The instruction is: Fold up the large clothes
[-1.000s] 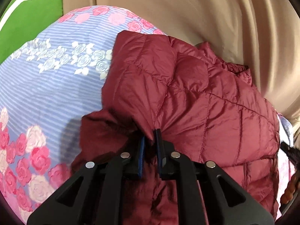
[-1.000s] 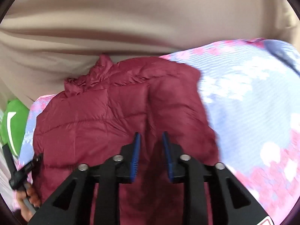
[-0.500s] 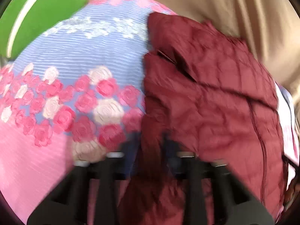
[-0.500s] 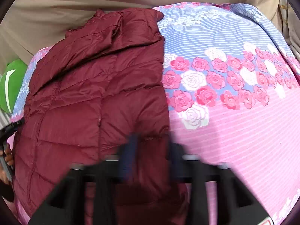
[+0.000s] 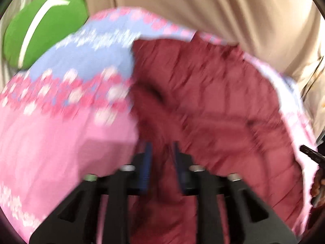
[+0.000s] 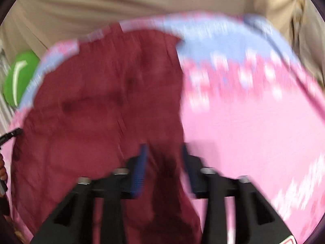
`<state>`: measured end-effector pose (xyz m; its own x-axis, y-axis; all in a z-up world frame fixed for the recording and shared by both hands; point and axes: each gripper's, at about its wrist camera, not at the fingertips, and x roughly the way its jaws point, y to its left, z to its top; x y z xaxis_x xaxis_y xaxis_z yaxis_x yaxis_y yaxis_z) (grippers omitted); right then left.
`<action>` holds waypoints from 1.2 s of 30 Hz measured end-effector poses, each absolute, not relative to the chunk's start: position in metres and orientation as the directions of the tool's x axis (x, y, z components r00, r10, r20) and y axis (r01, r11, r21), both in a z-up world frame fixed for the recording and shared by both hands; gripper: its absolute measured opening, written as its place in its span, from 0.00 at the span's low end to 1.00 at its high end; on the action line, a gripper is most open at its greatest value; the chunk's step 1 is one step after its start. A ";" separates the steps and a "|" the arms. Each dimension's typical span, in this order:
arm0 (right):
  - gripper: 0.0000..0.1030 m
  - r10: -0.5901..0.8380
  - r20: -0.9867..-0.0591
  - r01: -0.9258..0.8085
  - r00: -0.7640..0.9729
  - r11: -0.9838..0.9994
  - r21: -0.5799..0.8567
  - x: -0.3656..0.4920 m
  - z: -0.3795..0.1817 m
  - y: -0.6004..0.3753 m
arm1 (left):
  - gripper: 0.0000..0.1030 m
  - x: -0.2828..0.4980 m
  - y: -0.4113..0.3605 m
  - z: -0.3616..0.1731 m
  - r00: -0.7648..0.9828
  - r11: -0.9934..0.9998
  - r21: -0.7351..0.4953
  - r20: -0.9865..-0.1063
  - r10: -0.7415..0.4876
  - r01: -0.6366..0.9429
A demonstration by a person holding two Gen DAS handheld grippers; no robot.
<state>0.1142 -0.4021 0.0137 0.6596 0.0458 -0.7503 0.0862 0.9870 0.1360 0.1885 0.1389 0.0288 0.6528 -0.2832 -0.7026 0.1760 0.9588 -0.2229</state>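
1. The maroon jacket (image 5: pixel 213 105) lay spread on the bed sheet (image 5: pixel 61 134), its near hem running back under both grippers. In the right wrist view the jacket (image 6: pixel 97 111) filled the left half of the bed.
2. Both views were heavily motion-blurred; the quilting, seams and folds of the jacket could not be made out, and its near hem was hidden behind the gripper bodies.
3. The left gripper (image 5: pixel 161 162) had its jaws parted, having just been opening. Jacket cloth lay between them, but the pads were not seen pressing on it.
4. The right gripper (image 6: pixel 163 162) had its jaws parted wider, also just opened, with the jacket's right edge between them and not clamped.
5. Half a second earlier both sets of jaws were closed on the cloth. A second earlier the jacket was bunched at the far end of the bed; it had since been drawn out flat toward the cameras.
6. The sheet was pink nearest the cameras, with a band of roses and a blue strip beyond.
7. A beige curtain (image 6: pixel 142 4) hung behind the bed. A green cushion (image 5: pixel 40 26) sat at the far left corner.
8. The other gripper's tip was cut off at each frame edge.
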 end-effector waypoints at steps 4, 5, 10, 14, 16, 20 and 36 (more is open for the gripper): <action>0.64 0.125 -0.700 0.018 0.703 0.981 0.193 0.184 0.032 -0.389 | 0.63 0.227 0.122 0.039 0.691 0.955 -0.247 -0.663 -0.290 0.164; 0.64 0.129 -0.708 0.020 0.694 0.980 0.197 0.201 0.028 -0.385 | 0.63 0.242 0.118 0.035 0.685 0.952 -0.259 -0.665 -0.297 0.162; 0.02 0.131 -0.795 0.004 0.592 0.986 0.166 0.275 -0.003 -0.359 | 0.52 0.288 0.113 0.009 0.678 0.967 -0.245 -0.700 -0.223 0.065; 0.01 0.152 -0.625 -0.055 0.765 0.984 0.172 0.261 0.050 -0.339 | 0.40 0.311 0.117 -0.014 0.651 0.980 -0.196 -0.740 -0.172 0.036; 0.01 0.146 -0.556 -0.056 0.819 0.983 0.176 0.257 0.064 -0.344 | 0.40 0.313 0.116 -0.018 0.656 0.982 -0.185 -0.736 -0.164 0.038; 0.01 0.023 -0.772 0.078 0.635 0.992 0.094 0.330 -0.016 -0.364 | 0.40 0.315 0.106 -0.021 0.667 0.987 -0.147 -0.729 -0.155 0.069; 0.13 0.336 -0.722 -0.282 0.605 0.938 0.200 0.308 0.031 -0.232 | 0.40 0.297 0.110 0.027 0.706 0.981 -0.176 -0.684 -0.184 0.085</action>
